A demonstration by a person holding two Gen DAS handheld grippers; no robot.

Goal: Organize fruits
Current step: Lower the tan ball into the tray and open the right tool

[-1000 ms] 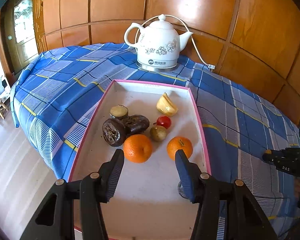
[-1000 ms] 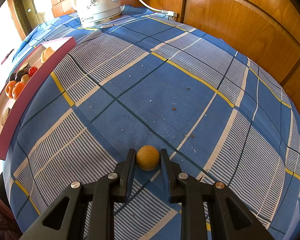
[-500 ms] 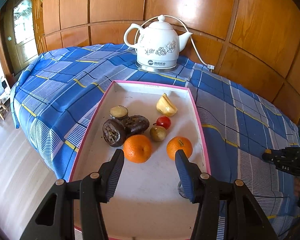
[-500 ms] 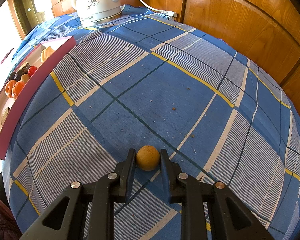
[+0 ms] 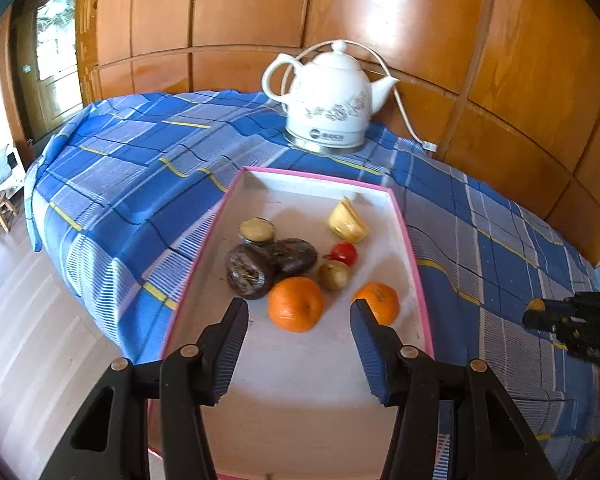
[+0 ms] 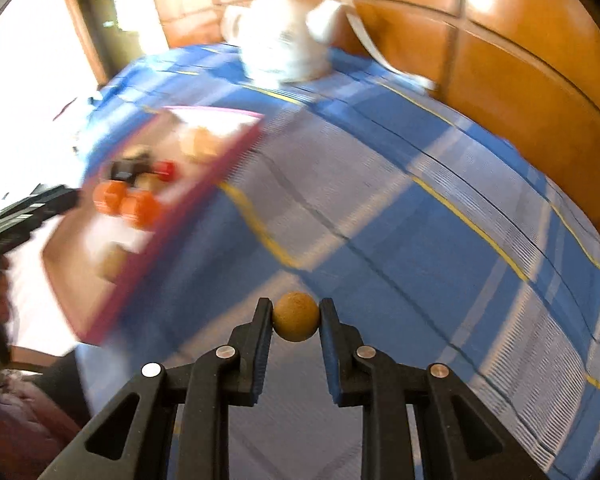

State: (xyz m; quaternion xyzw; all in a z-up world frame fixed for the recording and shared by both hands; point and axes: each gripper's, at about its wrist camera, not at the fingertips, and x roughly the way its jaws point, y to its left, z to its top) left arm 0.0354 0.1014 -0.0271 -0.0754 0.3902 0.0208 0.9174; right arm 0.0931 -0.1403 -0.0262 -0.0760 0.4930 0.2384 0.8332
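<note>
bare tray floor [image 5: 300,392] near the front, fruit cluster [image 5: 288,268] mid-tray, kettle [image 5: 327,100] behind, open cloth [image 6: 440,264] rightward

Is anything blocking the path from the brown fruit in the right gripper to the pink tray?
Nothing visible: only bare tablecloth lies between the small brown fruit, clamped in the right gripper, and the pink tray.

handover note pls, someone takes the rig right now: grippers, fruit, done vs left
Right gripper: shut on the small brown fruit, view motion-blurred.
Left gripper: open, holds nothing, over the near end of the pink-rimmed tray.
In the tray: two oranges, red fruit, small brown-green fruit, dark fruits, a yellow piece.
White kettle stands behind the tray.
Left: probably get the held fruit into the tray.
</note>
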